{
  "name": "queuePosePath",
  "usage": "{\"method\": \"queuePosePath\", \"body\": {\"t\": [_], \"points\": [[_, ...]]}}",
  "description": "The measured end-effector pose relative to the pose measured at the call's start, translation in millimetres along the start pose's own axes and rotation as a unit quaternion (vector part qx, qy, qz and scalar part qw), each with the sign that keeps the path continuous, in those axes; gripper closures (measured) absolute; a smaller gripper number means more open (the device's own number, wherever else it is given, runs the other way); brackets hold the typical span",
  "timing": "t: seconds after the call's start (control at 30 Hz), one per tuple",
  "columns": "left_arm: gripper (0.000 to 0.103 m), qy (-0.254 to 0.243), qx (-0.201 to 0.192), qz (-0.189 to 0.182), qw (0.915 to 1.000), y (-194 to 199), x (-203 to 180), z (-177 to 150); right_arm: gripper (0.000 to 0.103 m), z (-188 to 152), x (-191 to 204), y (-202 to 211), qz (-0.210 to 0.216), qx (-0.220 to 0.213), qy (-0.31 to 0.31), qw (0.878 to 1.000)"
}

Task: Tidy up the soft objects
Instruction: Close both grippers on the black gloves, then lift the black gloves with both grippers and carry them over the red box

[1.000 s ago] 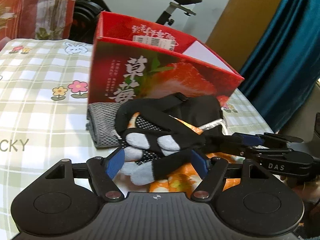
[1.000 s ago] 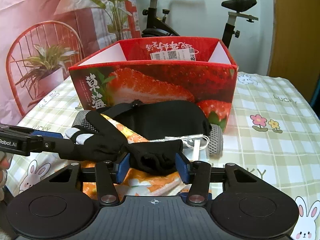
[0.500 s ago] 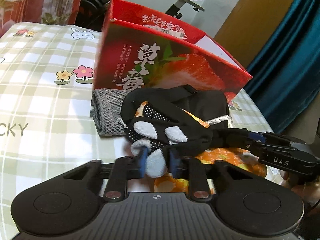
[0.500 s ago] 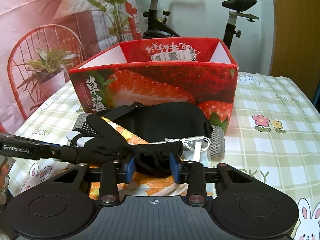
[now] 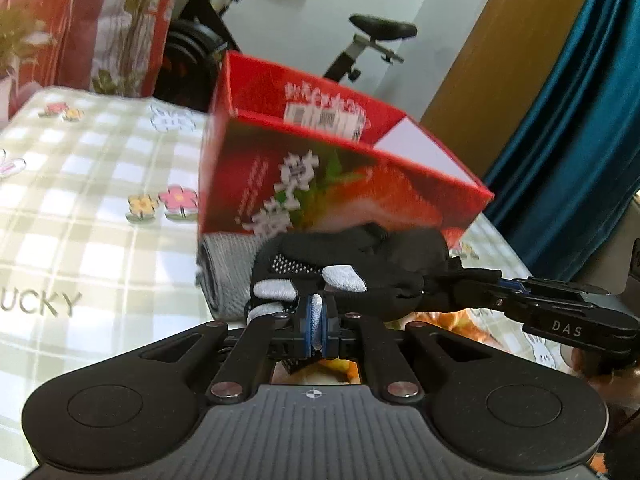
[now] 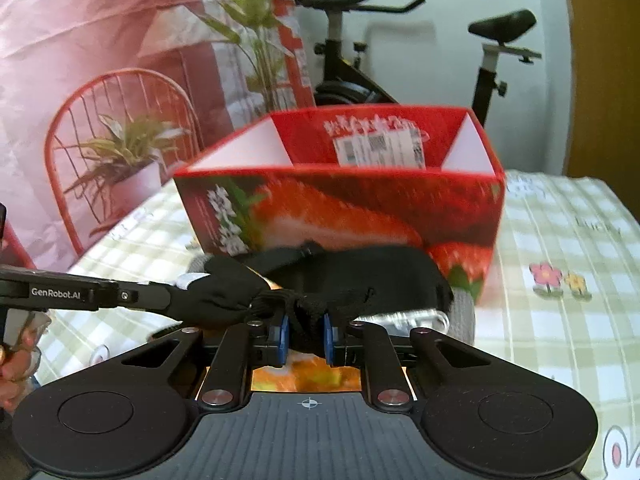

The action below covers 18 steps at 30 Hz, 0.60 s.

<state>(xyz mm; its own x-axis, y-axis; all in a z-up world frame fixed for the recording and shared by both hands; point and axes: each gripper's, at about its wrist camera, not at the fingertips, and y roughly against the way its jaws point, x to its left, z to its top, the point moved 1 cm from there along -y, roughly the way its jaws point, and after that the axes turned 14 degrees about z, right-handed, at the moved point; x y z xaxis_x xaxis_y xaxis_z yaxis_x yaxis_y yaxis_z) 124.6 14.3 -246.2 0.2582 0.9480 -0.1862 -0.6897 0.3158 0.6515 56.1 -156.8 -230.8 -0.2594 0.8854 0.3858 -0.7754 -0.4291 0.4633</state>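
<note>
A black glove [image 5: 380,284] with grey fingertips hangs stretched between my two grippers, just above a pile of soft things. My left gripper [image 5: 316,330] is shut on one grey fingertip of the glove. In the right wrist view my right gripper [image 6: 305,336] has the bunched black cuff between its blue pads; its jaws are closing and the pads press on the cloth. The left gripper [image 6: 176,298] comes in from the left there. Behind the pile stands an open red strawberry box [image 6: 340,208], the same box [image 5: 320,184] in the left wrist view.
Under the glove lie a black pouch [image 6: 380,276], a rolled grey towel [image 5: 224,268] and an orange patterned cloth [image 6: 304,376], all against the box front. The table has a checked cloth [image 5: 80,208]. An exercise bike [image 6: 344,60] and a red chair [image 6: 120,140] stand behind.
Both grippers' jaws have closed in on the glove, the left on a grey fingertip and the right on the cuff. The glove now hangs taut between them.
</note>
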Motion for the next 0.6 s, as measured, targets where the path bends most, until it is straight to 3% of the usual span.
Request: {"method": "queuePosePath", "body": {"t": [0.6], "points": [[0.098, 0.018, -0.065, 0.000, 0.9977, 28.3, 7.8, 23.5, 0.088, 30.3, 17.5, 8.8, 0.016, -0.031, 0.031, 0.999]]}}
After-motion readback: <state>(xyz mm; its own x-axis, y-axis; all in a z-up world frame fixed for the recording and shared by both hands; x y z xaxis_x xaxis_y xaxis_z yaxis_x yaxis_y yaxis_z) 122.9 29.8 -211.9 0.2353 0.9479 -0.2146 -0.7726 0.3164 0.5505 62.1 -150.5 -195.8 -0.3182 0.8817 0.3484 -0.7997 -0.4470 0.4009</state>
